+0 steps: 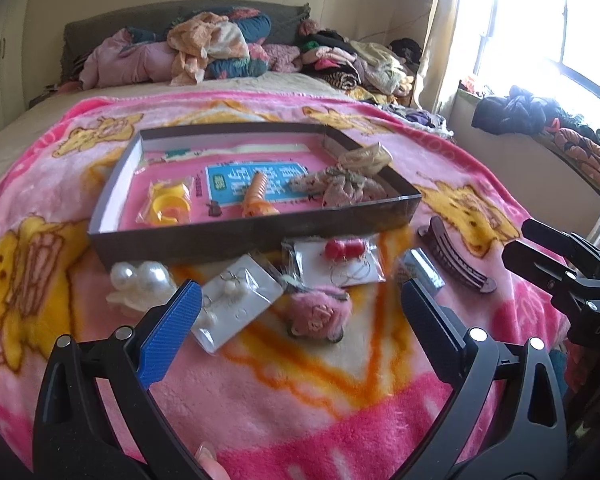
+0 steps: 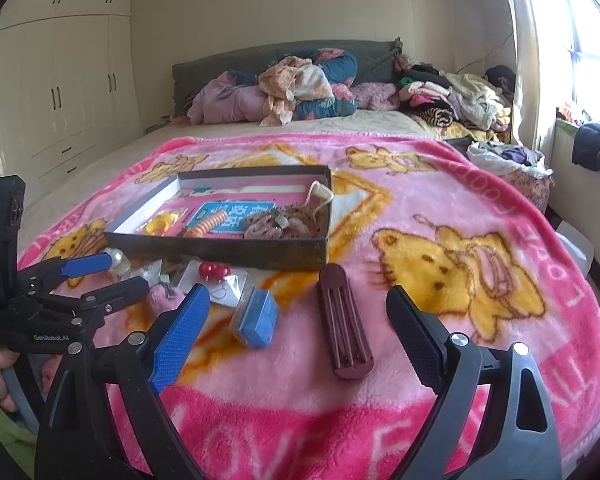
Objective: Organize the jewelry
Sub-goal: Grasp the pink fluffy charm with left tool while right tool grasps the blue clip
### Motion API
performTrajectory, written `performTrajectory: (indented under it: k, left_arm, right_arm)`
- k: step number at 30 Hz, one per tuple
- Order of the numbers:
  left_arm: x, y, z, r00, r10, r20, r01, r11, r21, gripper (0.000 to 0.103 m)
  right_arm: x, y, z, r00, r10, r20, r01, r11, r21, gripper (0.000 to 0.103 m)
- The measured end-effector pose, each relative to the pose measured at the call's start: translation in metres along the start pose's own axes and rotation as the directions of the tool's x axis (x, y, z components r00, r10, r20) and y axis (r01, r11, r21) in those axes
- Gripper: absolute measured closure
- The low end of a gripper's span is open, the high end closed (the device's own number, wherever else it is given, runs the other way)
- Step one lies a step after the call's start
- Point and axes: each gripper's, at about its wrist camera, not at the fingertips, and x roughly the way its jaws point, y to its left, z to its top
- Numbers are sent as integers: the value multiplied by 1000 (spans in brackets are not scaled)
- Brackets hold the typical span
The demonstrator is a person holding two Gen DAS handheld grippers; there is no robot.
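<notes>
A shallow box (image 1: 256,236) is sitting on a pink blanket (image 1: 300,400), holding a yellow ring (image 1: 168,204), an orange clip (image 1: 256,200) and a scrunchie (image 1: 340,188). Lying just in front of the box are a pearl clip (image 1: 140,280), two earring cards (image 1: 236,300), a pink furry clip (image 1: 320,312), a blue packet (image 2: 256,316) and a brown hair claw (image 2: 342,324). The left gripper (image 1: 300,312) and the right gripper (image 2: 300,320) are both hovering wide open, gripping nothing.

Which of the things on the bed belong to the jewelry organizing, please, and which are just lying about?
Job: box, pearl clip, earring card, red earrings packet, pink fluffy clip, blue packet, brown hair clip.

Lying about: clothes pile, pillows, blanket.
</notes>
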Motion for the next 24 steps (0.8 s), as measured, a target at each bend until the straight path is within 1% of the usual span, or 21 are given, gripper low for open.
performTrajectory:
  k: [2,3,7,9,11,14,16,19,21,22,23,24]
  left_arm:
    - [3,-2,-2,1000,-8,-8,8,1000,1,12]
    - [4,-3,-3,1000,-14,-14,14,1000,3,14]
    - [12,-7,-8,999,-32,-44,33,999,18,19]
    - [16,-10,-9,998,-34,-57,36,999,29,27]
    - [21,-12,-10,996,-36,-76,38,999,32,32]
    - [27,-15,-12,995,-37,-90,41,998,41,33]
    - [32,-15,-14,994,-25,-104,30,998,47,37]
    - [37,-13,-15,993,-12,-117,16,999,34,44]
    - [40,-9,-16,992,-6,-124,9,1000,21,51]
    - [41,-7,-16,992,-6,-125,8,1000,15,52]
    - [41,-6,-15,992,-5,-124,7,1000,15,56]
    - [41,-5,-15,992,-2,-123,4,1000,16,62]
  right_arm:
    - [4,-1,-3,1000,17,-20,-17,1000,9,19]
    - [6,0,-4,999,25,-31,-25,1000,10,22]
    - [12,0,-7,998,37,-57,-36,999,13,26]
    - [14,-1,-9,997,40,-66,-39,999,16,29]
    - [15,-2,-10,996,40,-76,-39,999,15,31]
    - [19,-3,-12,994,46,-96,-45,999,17,34]
    - [21,-4,-14,993,56,-107,-54,998,24,37]
    - [25,-5,-16,989,76,-126,-71,997,39,41]
    - [29,-6,-18,986,93,-140,-87,995,49,43]
    - [32,-6,-19,983,104,-151,-96,994,56,43]
    - [33,-7,-19,981,111,-158,-102,993,62,44]
    - [36,-6,-19,979,119,-165,-109,992,68,45]
